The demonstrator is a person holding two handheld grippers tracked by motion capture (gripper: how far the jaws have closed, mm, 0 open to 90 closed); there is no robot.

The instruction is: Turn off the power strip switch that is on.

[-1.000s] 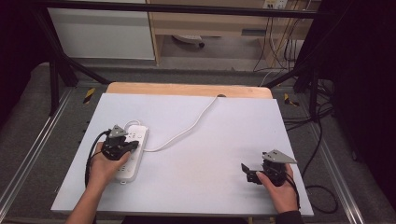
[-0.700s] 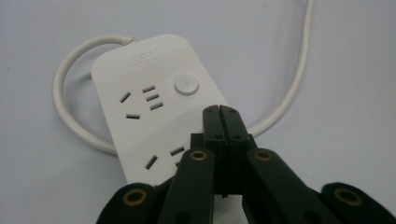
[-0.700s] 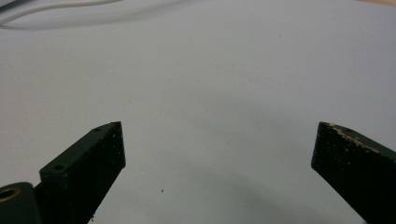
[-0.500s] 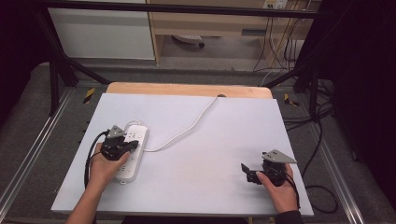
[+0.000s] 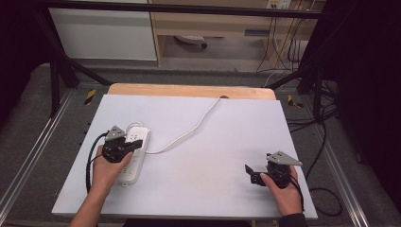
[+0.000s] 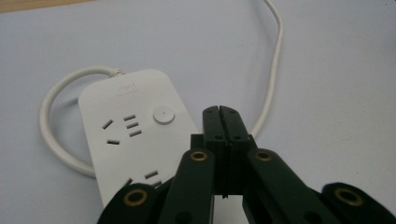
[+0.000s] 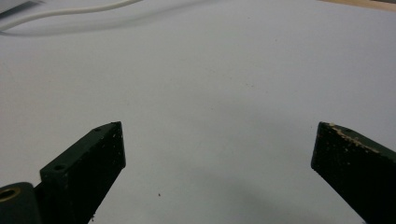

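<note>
White plastic is the material of the power strip [image 5: 134, 155], which lies on the left part of the pale worktop [image 5: 208, 156], its long side running from the near edge towards the far edge. Its round button [image 6: 164, 114] and one group of socket slots are seen clearly in the left gripper view. The white cable [image 5: 187, 132] leaves the far end of the strip, makes a loop beside it, and then runs across the worktop to the far edge, where a wooden strip [image 5: 189, 91] borders the pale surface.

The left tongs [image 5: 137, 143] are above the power strip, held by the left hand [image 5: 106, 168]. Their jaws are pressed together with nothing between them; in the left gripper view the tips stand over the right edge of the strip, just beside the button. Whether they touch the plastic I cannot tell.

The right tongs [image 5: 249, 170] are near the front right corner of the worktop, well apart from the strip and the cable, held by the right hand [image 5: 283, 189]. Their jaws are spread wide and hold nothing; in the right gripper view there is bare worktop between them.

Between the two hands the surface is open. The strip is near the left edge but fully on the worktop.
</note>
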